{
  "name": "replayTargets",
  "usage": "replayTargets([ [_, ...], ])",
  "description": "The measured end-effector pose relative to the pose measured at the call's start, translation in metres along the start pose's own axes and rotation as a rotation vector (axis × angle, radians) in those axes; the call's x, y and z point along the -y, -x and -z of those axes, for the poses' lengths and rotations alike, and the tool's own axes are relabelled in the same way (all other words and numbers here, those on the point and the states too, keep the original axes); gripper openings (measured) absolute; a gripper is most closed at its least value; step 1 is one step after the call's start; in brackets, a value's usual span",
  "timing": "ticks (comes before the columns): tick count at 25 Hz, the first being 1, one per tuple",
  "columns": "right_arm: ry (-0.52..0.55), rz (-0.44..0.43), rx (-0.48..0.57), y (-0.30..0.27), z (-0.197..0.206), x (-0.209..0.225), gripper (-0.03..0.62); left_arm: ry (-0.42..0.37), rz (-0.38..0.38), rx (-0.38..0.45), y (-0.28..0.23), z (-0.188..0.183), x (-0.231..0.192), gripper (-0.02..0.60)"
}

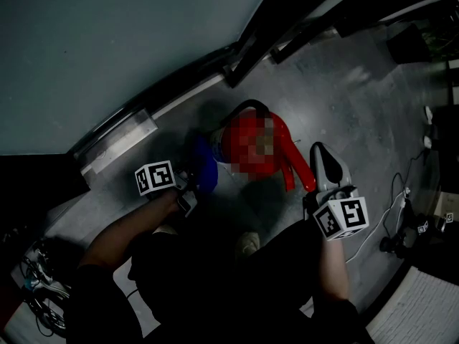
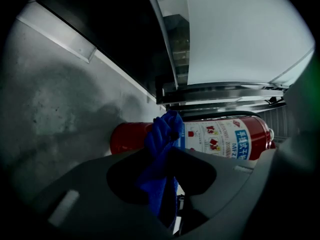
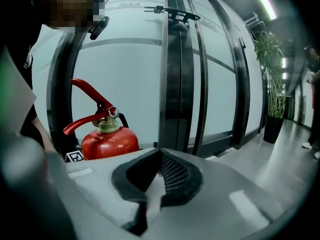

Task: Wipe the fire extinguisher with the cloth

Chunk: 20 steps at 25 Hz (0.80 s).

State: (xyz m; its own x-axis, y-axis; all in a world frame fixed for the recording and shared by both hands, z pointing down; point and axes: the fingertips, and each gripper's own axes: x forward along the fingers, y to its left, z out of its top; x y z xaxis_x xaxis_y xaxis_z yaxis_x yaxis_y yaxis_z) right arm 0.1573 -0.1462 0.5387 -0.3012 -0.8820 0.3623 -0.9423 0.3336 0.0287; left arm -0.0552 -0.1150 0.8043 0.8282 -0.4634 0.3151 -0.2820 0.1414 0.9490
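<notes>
Two tongs show, one in each of a person's hands, in a dim corridor. The left tongs (image 2: 166, 156) are clamped on a bunched blue cloth (image 2: 162, 134), whose top lies against the side of the red fire extinguisher (image 2: 225, 139), beside its white printed label. The print is too small to read. The extinguisher's far end is cut off behind the tongs' grey body.

The right tongs (image 3: 160, 155) are closed with nothing between them, and sit off to the extinguisher's side without touching it. In the right gripper view the extinguisher stands upright on the grey floor (image 1: 344, 99), just in front of a frosted glass wall (image 1: 107, 41) with dark metal frames. Only its shoulder, brass neck and red lever handle show there, since the grey tongs body hides the lower cylinder.

From the head view the extinguisher's top cannot be made out. The person's dark clothing fills the lower picture, with one pale shoe (image 1: 247, 244) showing. Tangled cables (image 1: 36, 278) lie at the lower left. A tall plant (image 3: 272, 59) stands well down the corridor.
</notes>
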Motion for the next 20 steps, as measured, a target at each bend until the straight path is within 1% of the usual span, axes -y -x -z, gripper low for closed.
replayTargets([
  [7,0.036,-0.003,-0.036,-0.001,0.009,0.001,0.003,0.015,-0.07,0.001,-0.015,-0.002,-0.033,0.126],
  [10,0.021,-0.001,-0.031,0.001,0.009,0.004,0.003,0.025,-0.101,0.006,-0.02,-0.001,-0.046,0.126],
  [14,0.016,0.015,-0.051,0.008,0.013,0.011,0.003,0.033,-0.152,0.014,-0.025,-0.001,-0.063,0.126],
  [17,0.005,0.012,-0.035,0.012,0.011,0.012,0.003,0.036,-0.177,0.025,-0.028,-0.001,-0.073,0.126],
  [20,0.008,0.0,-0.025,0.014,0.01,0.012,0.003,0.069,-0.191,0.037,-0.03,-0.002,-0.082,0.126],
])
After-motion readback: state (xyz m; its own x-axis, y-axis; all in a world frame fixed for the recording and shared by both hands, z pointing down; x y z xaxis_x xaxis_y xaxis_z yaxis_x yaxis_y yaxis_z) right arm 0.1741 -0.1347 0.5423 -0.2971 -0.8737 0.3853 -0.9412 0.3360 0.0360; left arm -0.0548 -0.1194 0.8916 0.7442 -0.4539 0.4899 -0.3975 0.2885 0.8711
